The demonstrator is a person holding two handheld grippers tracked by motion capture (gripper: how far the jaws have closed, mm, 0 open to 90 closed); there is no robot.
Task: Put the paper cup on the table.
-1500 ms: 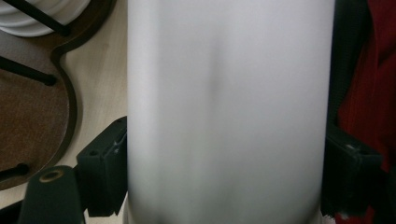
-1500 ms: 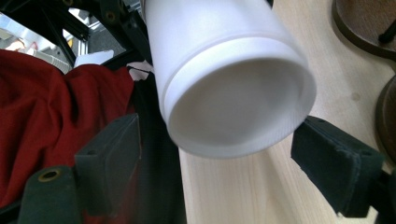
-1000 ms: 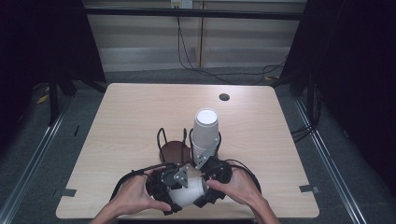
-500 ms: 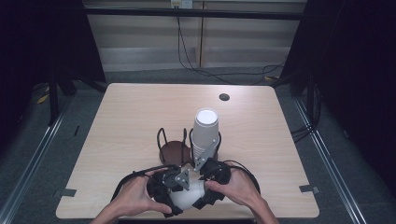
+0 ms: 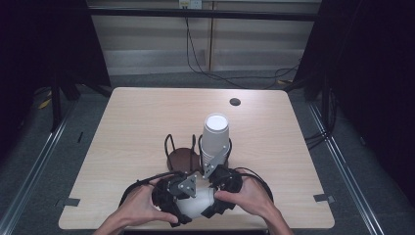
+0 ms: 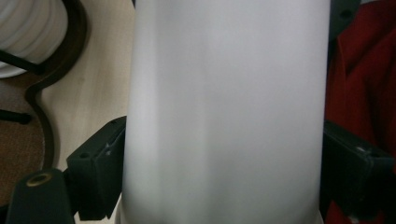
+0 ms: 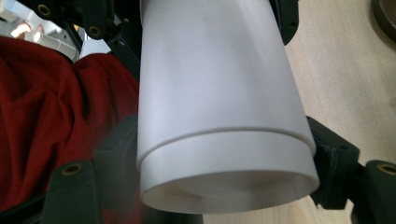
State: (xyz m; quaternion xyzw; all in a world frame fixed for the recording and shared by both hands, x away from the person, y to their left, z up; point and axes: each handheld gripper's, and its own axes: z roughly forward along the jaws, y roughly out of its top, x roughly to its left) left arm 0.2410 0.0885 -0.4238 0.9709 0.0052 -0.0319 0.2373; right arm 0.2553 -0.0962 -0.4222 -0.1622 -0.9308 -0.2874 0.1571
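Now I hold a white paper cup [image 5: 195, 203] between both my hands, low over the near edge of the tabletop [image 5: 137, 122]. My left fingers [image 6: 219, 186] sit on each side of the cup's wall. They have just been opening a bit, but the black pads still touch the cup on both sides. My right fingers [image 7: 224, 163] have just been closing, and they squeeze the cup near its rim. From the right gripper view I see two cups, one pushed inside the other, with a step where the outer one [image 7: 229, 172] ends. The cup lies on its side, with its open mouth toward my right hand [image 5: 249, 196] and its bottom end toward my left hand [image 5: 139, 210].

Just beyond my hands stands a dark wire cup holder [image 5: 178, 156] on the tabletop. Its right ring holds a tall stack of white cups [image 5: 215, 134], standing upright. Its left ring has a brown round base. A small dark round spot [image 5: 235, 102] sits far off near the back edge.
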